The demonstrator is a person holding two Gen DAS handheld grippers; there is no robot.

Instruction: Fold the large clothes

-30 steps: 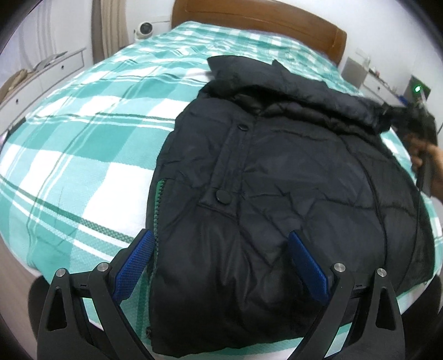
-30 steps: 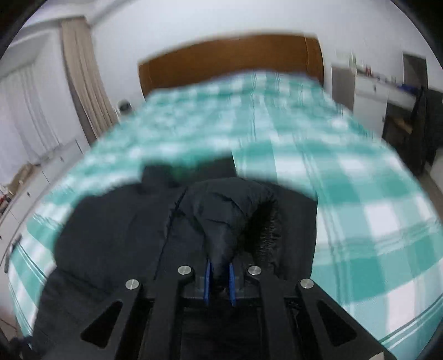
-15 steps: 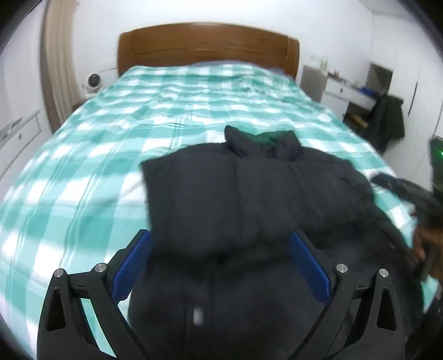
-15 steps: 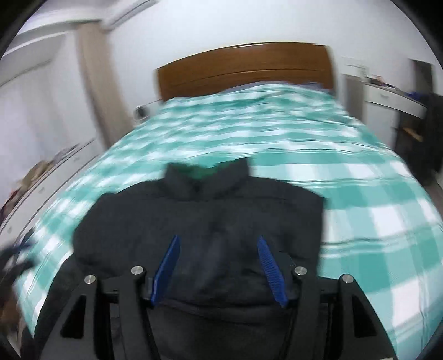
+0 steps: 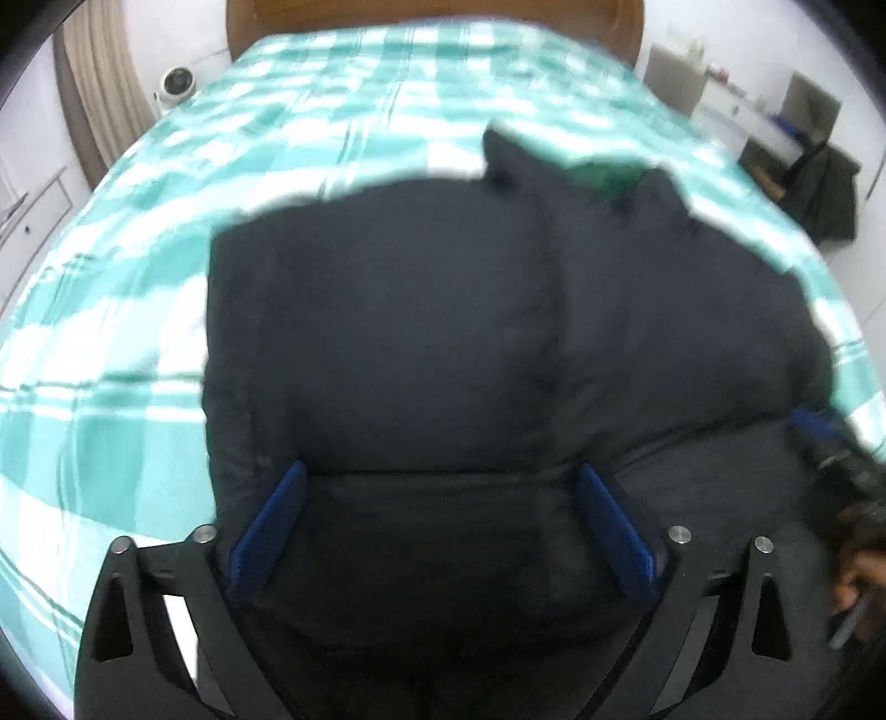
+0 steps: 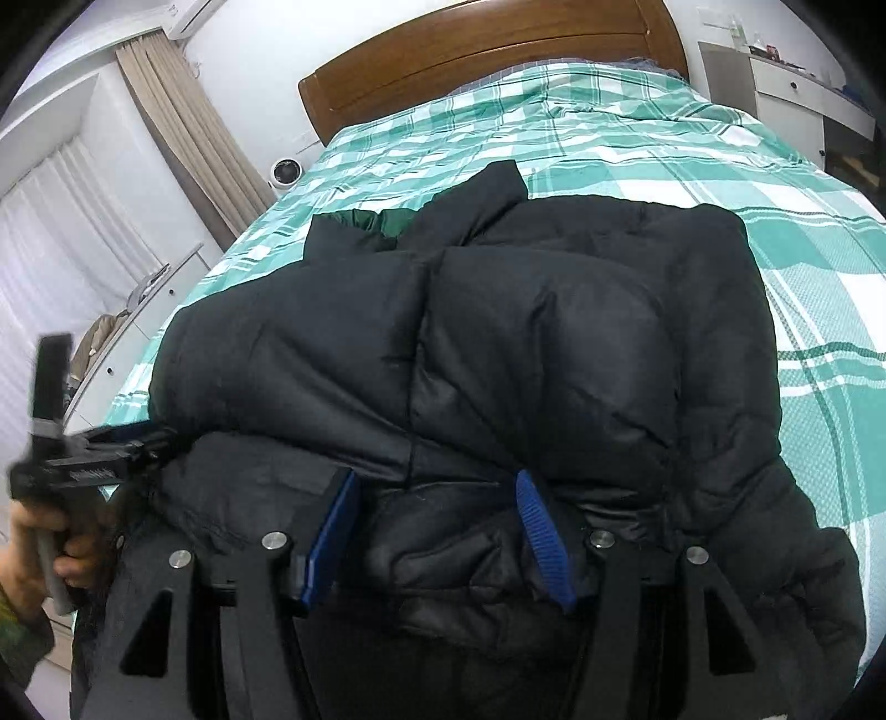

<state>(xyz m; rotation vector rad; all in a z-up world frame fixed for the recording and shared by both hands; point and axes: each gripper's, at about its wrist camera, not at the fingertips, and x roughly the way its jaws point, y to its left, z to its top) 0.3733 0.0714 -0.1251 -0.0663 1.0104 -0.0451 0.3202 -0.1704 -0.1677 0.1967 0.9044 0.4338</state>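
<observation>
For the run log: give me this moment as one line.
stage: folding | black padded jacket: on checked bedspread, sleeve over body | left claw: open above hem | right claw: open, empty

Ahead of me the bed [image 6: 637, 144] fills most of the frame, spread with a green and white check cover. Its brown wooden headboard [image 6: 487, 61] stands at the top against a plain white wall [image 6: 266, 50]. At upper left a beige curtain [image 6: 188, 138] hangs, with sheer white drapes [image 6: 61, 232] further left letting in daylight. A small round white fan [image 6: 286, 171] sits beside the bed, just under the curtain. Low white drawers [image 6: 138, 315] run along the left edge. At upper right I see a white cabinet [image 6: 797, 83]. In my left view dark clothing [image 5: 825, 194] hangs at right.
</observation>
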